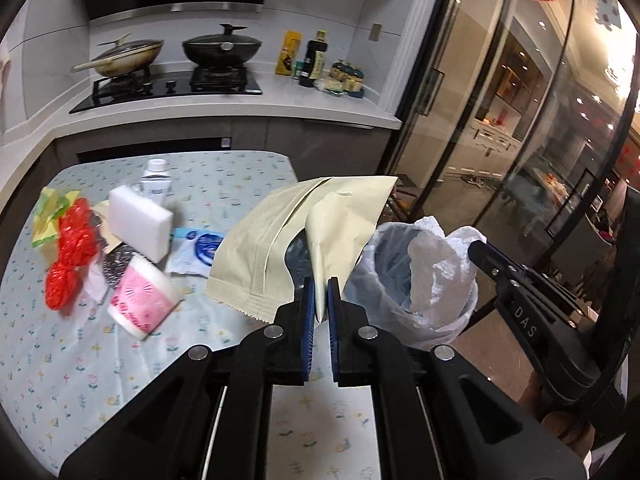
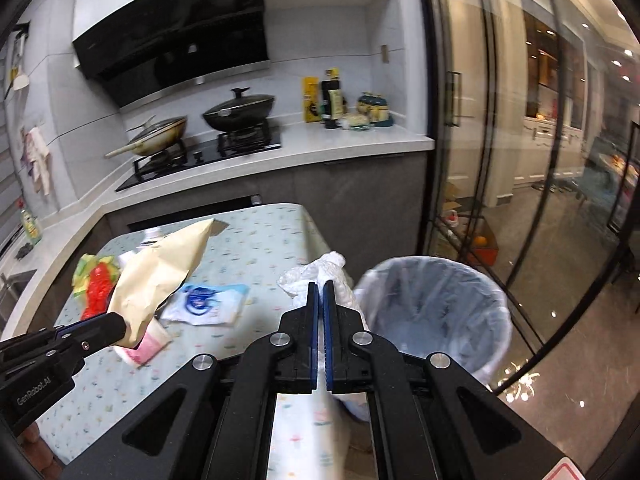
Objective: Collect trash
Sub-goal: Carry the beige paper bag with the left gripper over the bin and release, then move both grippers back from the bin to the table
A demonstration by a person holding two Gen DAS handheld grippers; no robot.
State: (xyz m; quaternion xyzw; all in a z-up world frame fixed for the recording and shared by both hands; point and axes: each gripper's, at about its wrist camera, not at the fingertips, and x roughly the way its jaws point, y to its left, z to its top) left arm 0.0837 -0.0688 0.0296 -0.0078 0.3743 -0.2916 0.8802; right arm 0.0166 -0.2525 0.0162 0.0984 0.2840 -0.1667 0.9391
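Risk: beige pouch slipping, as left gripper clamps only its thin corner, w/ pouch hanging above table, not yet over bin. Right gripper pinches white liner; could tear or tip bin.

Right claw pinches white plastic beside lined bin.

A hob on the counter carries two lidded woks, a pale one on the left burner, a black one on the right. A hood hangs above. Right of the hob stand a yellow pack, a dark bottle and jars. Glass doors close the right side.
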